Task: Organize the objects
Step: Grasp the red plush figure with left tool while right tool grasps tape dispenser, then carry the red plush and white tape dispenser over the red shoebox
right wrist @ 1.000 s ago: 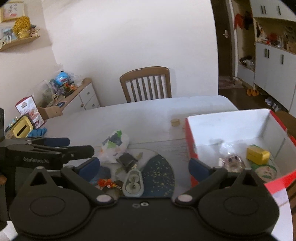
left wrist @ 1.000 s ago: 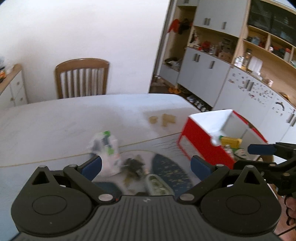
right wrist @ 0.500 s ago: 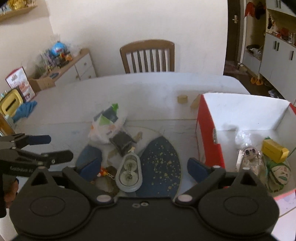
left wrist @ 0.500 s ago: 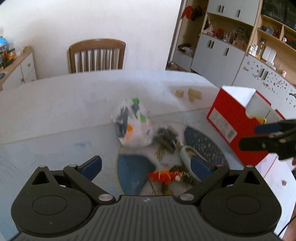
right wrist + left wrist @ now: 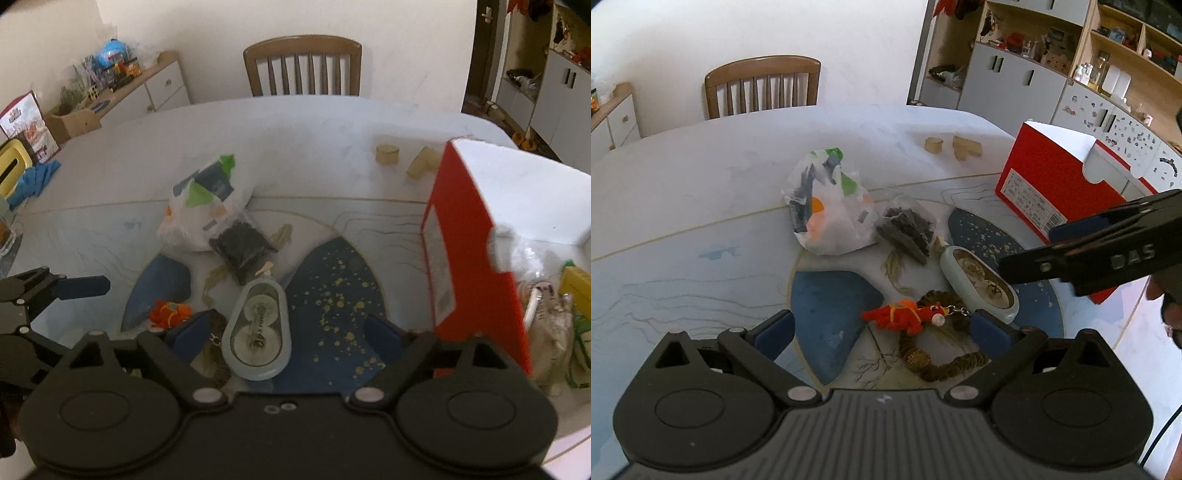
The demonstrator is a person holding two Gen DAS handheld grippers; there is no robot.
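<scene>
Right gripper (image 5: 282,334) jaws spread, just been closing, straddling the pale-blue correction tape dispenser (image 5: 257,326) without touching it. Left gripper (image 5: 882,328) spread over the red plush keychain (image 5: 905,315). Red box (image 5: 476,258) sits right, plastic bag (image 5: 827,210) farther back.

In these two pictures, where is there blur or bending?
Left wrist view: sharp at the centre, the table edge curves from fisheye, the right gripper looks soft. Right wrist view: the box wall leans and bows, and the things inside it are blurred.
</scene>
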